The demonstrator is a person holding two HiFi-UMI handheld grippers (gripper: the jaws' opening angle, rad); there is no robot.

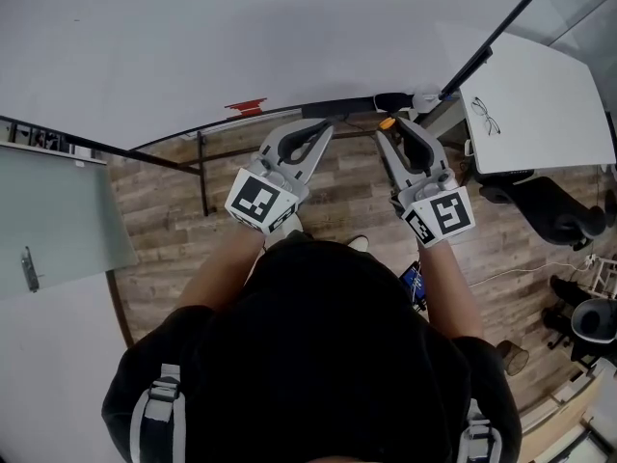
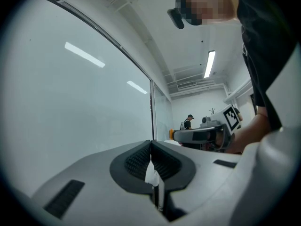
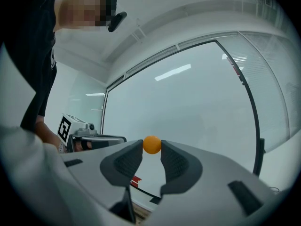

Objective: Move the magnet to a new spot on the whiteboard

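A small orange magnet [image 3: 152, 144] sits between the tips of my right gripper [image 3: 152, 146], and both pads touch its sides. In the head view the magnet [image 1: 387, 122] shows at that gripper's tip, close to the lower edge of the whiteboard [image 1: 241, 37]. I cannot tell whether it touches the board. My left gripper [image 1: 323, 129] is held beside the right one, its jaws shut [image 2: 151, 143]. A small white scrap [image 2: 152, 174] shows low in the seam between them. The right gripper [image 2: 197, 134] also appears in the left gripper view, to the right.
A red object [image 1: 246, 106] lies on the board's bottom rail. To the right is a white table [image 1: 540, 114] with a pair of glasses [image 1: 487, 116] on it. A black pole [image 1: 492, 41] leans over the table and a black chair [image 1: 554, 210] stands beside it. Below is wood flooring [image 1: 164, 230].
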